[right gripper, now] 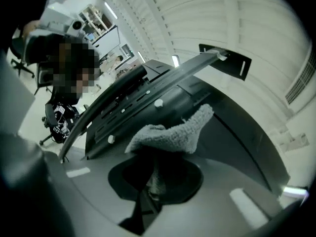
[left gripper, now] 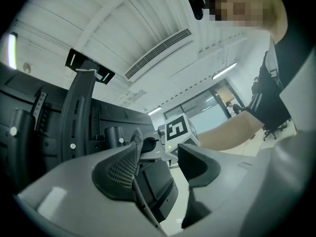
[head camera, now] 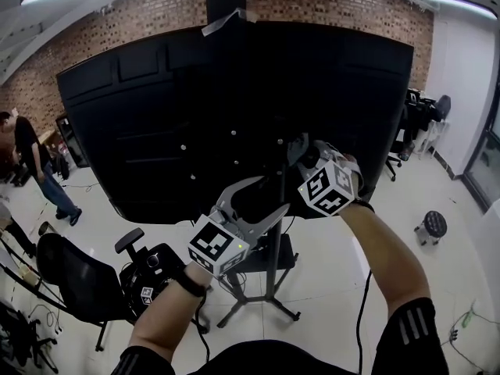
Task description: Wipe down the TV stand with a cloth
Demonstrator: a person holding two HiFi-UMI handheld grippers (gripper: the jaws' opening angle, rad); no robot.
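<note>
TV stand (head camera: 269,301): upright pole (head camera: 273,264) on spread feet, carrying a big black TV (head camera: 156,108) seen from the back. The pole's long axis is vertical; it drops straight below the right gripper (head camera: 306,162) and stands just beyond the left gripper (head camera: 275,194). A grey cloth (head camera: 297,147) is pinched in the right gripper's closed jaws and bunched ahead of the tips, up at the TV's back. Contact w/ the surface can't be confirmed. The left gripper is held wide open w/ nothing between its jaws, lower than the right. The next wipe is judged to run down the pole, and the left gripper sits close to that path. Further out are seen an office chair (head camera: 74,276) to the left, a stool (head camera: 432,225) to the right, and a person (head camera: 31,158) by the brick wall (head camera: 328,2).
</note>
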